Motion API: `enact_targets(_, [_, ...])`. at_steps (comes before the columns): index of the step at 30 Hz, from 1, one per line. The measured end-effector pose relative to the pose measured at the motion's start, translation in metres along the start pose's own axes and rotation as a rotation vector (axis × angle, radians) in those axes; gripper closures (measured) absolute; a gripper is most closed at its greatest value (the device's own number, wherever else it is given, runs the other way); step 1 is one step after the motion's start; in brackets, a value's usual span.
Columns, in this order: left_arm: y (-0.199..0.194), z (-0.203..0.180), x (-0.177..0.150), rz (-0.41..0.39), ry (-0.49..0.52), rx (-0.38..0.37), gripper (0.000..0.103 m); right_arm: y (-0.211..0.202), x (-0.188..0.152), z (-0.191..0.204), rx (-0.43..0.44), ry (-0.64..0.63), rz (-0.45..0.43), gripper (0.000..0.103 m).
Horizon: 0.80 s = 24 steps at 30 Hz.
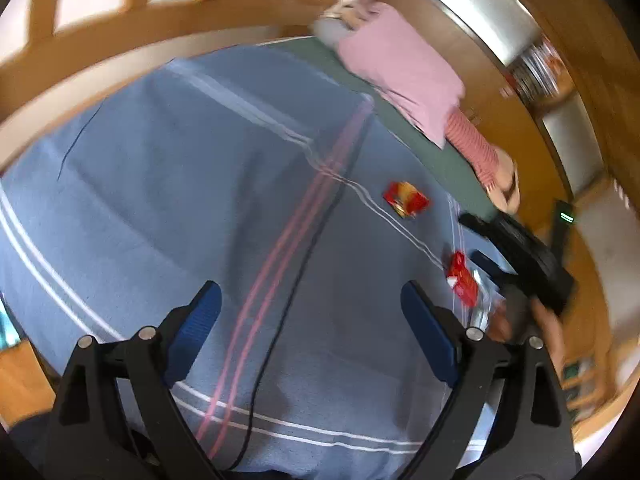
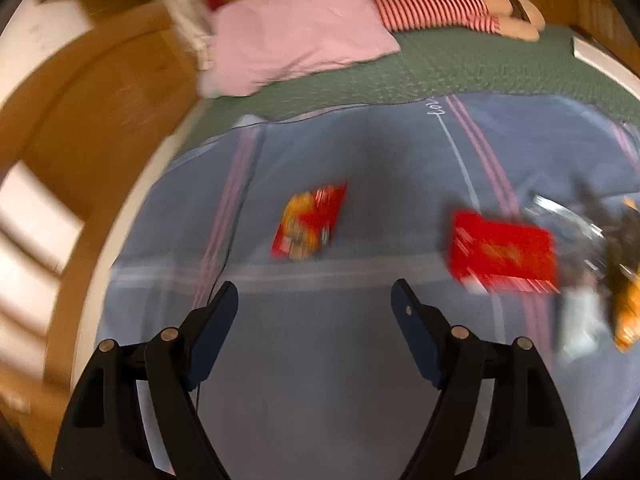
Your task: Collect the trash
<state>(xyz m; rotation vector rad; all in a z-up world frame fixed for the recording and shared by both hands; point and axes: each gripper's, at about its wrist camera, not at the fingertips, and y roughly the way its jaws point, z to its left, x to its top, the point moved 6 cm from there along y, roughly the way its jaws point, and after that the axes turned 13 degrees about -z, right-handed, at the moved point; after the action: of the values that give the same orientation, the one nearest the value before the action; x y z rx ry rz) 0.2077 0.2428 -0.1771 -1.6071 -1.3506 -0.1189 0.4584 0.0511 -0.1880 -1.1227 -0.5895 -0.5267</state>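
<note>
On the blue striped blanket (image 2: 360, 360), our right gripper (image 2: 314, 312) and left gripper (image 1: 310, 312) gape empty; grabbing the flat red-and-yellow snack wrapper (image 2: 308, 224) risks pinching fabric instead.

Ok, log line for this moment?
stage: approach | left gripper: open, empty | right gripper: open, empty | trash: two red wrappers on blue blanket, none collected
</note>
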Motion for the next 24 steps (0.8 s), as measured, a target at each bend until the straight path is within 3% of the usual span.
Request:
enact_targets(4, [0.001,-0.001,0.003,0.020,0.044,-0.018,0.012,0.073,0.023,0.002,-0.123,0.047,0.002,0.026])
enact_targets(9, [0.004,-0.011,0.001,0.046,0.109,-0.043,0.011,0.123,0.019,0.022,-0.190,-0.032,0.031,0.027])
enact_targets(10, [0.006,-0.012,0.002,0.053,0.115,-0.042,0.011,0.126,0.014,0.023,-0.183,-0.045,0.039,0.045])
enact_targets(11, [0.008,-0.012,0.003,0.057,0.118,-0.037,0.011,0.132,0.006,0.028,-0.165,-0.065,0.063,0.056])
enact_targets(12, [0.009,-0.010,0.004,0.061,0.115,-0.025,0.011,0.133,0.001,0.030,-0.154,-0.078,0.071,0.058])
enact_targets(14, [0.010,-0.003,0.006,0.065,0.089,-0.012,0.011,0.128,-0.004,0.040,-0.124,-0.121,0.050,0.062])
enact_targets(15, [0.011,0.000,0.007,0.068,0.073,-0.004,0.011,0.123,-0.009,0.045,-0.085,-0.130,0.068,0.073])
enact_targets(18, [0.011,0.010,0.006,0.075,0.045,0.017,0.011,0.101,-0.025,0.056,-0.013,-0.145,0.112,0.073])
enact_targets(24, [0.015,0.016,0.006,0.086,0.017,0.029,0.011,0.011,-0.100,0.057,0.187,-0.269,0.325,0.072])
